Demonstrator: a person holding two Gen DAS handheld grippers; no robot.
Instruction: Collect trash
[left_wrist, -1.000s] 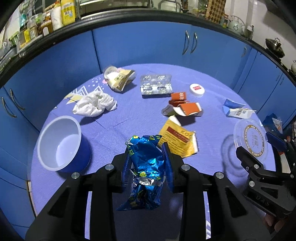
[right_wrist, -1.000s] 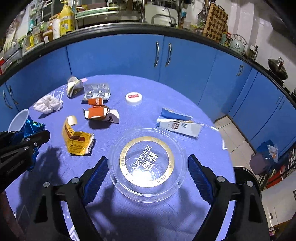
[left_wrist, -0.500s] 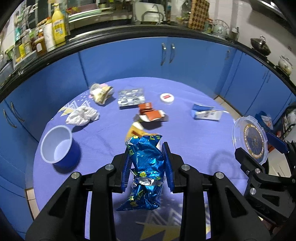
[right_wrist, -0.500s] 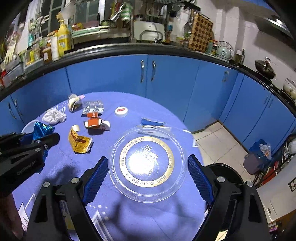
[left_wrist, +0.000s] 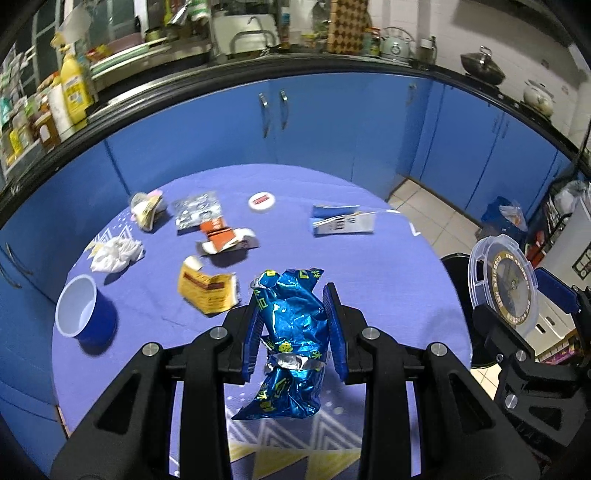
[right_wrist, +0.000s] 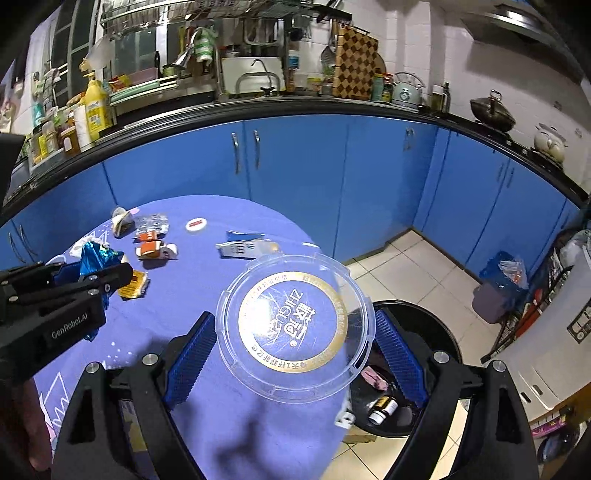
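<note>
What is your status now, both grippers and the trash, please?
Left gripper shut on blue foil wrapper. Right gripper shut on clear plastic lid. Black bin below right, nothing blocking. More litter on purple table.

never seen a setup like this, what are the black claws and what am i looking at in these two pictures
These are two hand-held grippers; a person carries one in each hand, and each has a camera looking along its fingers. One picture comes from the left gripper, which is clamped on a crumpled blue foil wrapper. The other comes from the right gripper, which holds a clear round plastic lid by its edges.

On the purple table lie more rubbish: a blue cup, a white tissue, a yellow packet, a blister pack, an orange carton and a small white cap. A black bin stands on the floor beside the table.
</note>
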